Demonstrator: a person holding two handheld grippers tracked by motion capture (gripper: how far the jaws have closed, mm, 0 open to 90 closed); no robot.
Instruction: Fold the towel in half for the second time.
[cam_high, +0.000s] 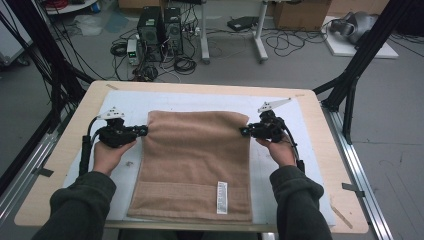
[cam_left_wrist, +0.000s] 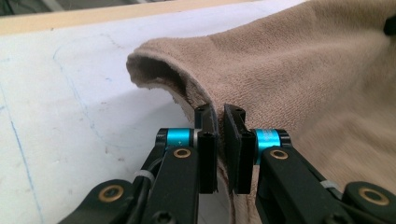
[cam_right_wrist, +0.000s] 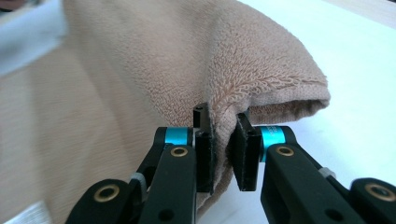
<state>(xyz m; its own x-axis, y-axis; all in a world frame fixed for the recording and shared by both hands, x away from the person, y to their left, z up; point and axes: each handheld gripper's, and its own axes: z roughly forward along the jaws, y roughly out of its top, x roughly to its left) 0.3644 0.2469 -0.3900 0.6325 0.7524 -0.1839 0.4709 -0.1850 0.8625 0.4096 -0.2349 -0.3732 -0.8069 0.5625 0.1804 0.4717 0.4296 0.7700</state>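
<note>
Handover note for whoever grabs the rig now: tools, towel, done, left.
Left tool: shut on the towel's left edge, near the far corner.
Right tool: shut on the right edge, near the far corner.
Towel: tan, flat on the white mat, label at the near end; the far corners are pinched up off the mat.
Done: both edges gripped.
Left: probably fold the far end toward the near hem, then release.

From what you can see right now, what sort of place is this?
Probably a lab or workshop set up for recording. A light wooden table stands inside a black metal frame, two black computer towers sit among loose cables on the grey floor, and cardboard boxes stand behind.
</note>
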